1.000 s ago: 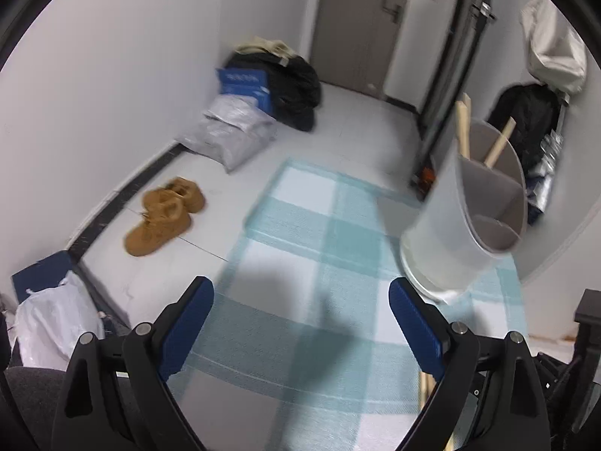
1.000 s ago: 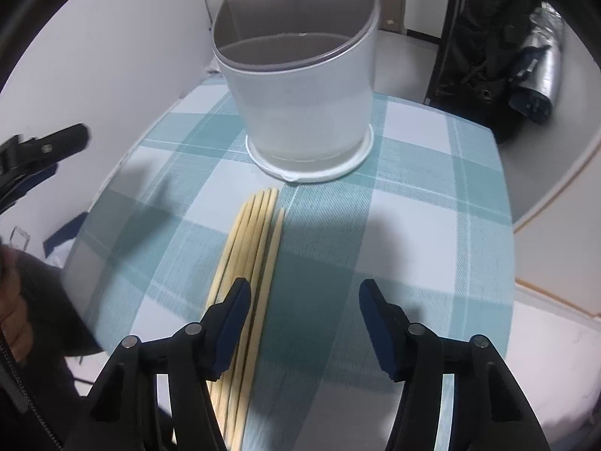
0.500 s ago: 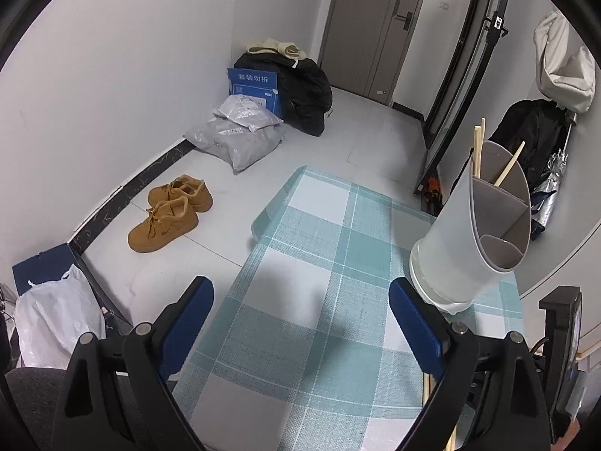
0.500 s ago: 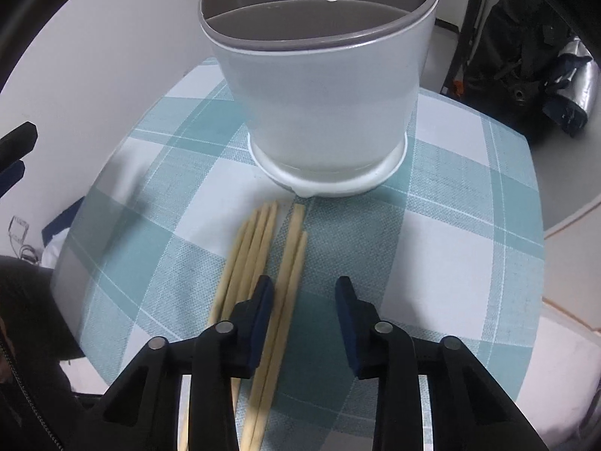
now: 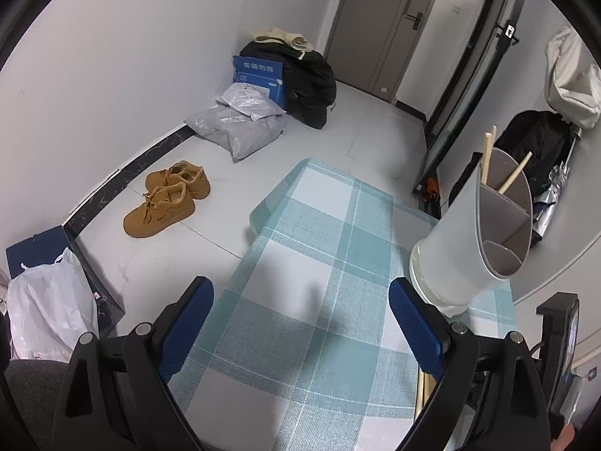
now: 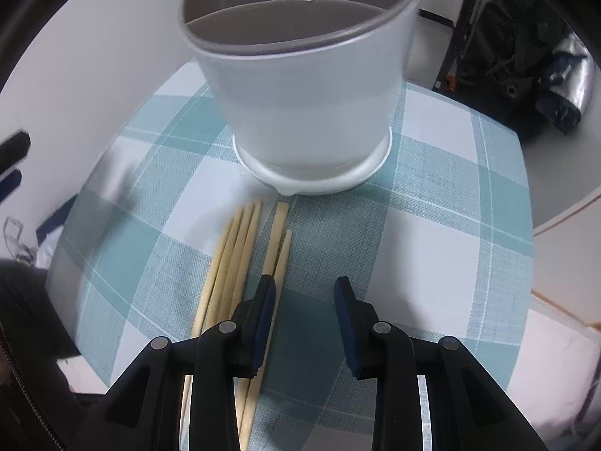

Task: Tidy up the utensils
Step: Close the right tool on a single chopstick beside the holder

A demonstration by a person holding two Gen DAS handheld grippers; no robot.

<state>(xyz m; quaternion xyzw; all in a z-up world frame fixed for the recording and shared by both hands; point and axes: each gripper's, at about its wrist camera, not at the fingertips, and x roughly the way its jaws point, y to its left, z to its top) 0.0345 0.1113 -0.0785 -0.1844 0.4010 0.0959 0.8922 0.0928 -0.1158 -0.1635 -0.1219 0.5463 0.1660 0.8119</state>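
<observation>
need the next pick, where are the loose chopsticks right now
In the right wrist view the chopsticks lie side by side on the checked tablecloth, just in front of the white holder, running under the left finger of the right hand-held gripper.

- The right gripper (image 6: 305,295) is pointed steeply downward, its black arms entering from six o'clock of its own view.
- Its blue-padded jaws are set narrowly apart, having just been closing; nothing is pressed between the pads.
- The left pad (image 6: 265,302) is seen at about eleven o'clock of the right pad (image 6: 345,304).
- The left gripper (image 5: 301,325) is angled down more gently, with its jaws spread wide and nothing held between them.
- Its pads (image 5: 186,329) are placed at nine and three o'clock of the gap.
</observation>
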